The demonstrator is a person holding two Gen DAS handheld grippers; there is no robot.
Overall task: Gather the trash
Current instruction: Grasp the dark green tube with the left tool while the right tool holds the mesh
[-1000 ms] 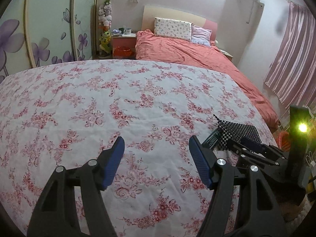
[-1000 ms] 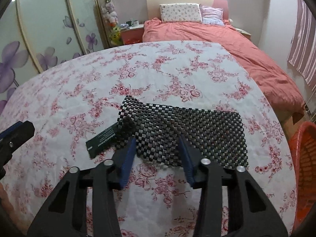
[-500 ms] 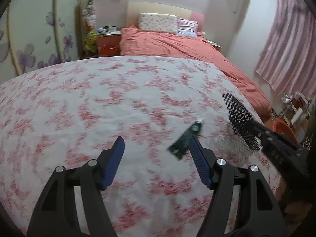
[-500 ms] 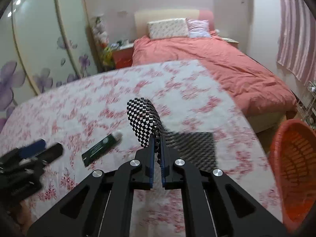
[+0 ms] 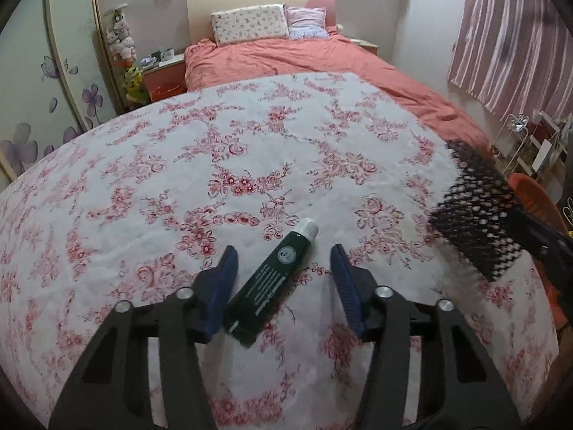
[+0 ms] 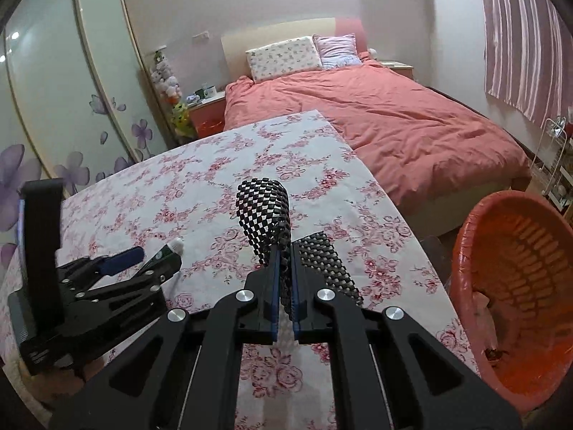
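Observation:
A dark green tube (image 5: 275, 279) with a white cap lies on the floral tablecloth (image 5: 250, 143). My left gripper (image 5: 283, 254) straddles it, jaws closing. The left finger sits close against the tube's lower end and the right finger stands apart from it. In the right wrist view the same tube (image 6: 168, 251) shows between the left gripper's (image 6: 150, 261) fingers. My right gripper (image 6: 284, 251) is shut on a black mesh mat (image 6: 263, 208), which is lifted and curls over above the fingers. The mat (image 5: 476, 222) hangs at the right of the left wrist view.
An orange basket (image 6: 465, 251) with some scraps inside stands on the floor past the table's right edge, also the basket (image 5: 533, 193) behind the mat. A bed with a salmon cover (image 6: 394, 118) lies beyond the table. Wardrobe doors (image 6: 71, 89) line the left.
The left gripper has moved across the cloth until the tube lies between its fingers, and its jaws have narrowed. The right gripper has shut on the mesh mat and lifted it off the table.

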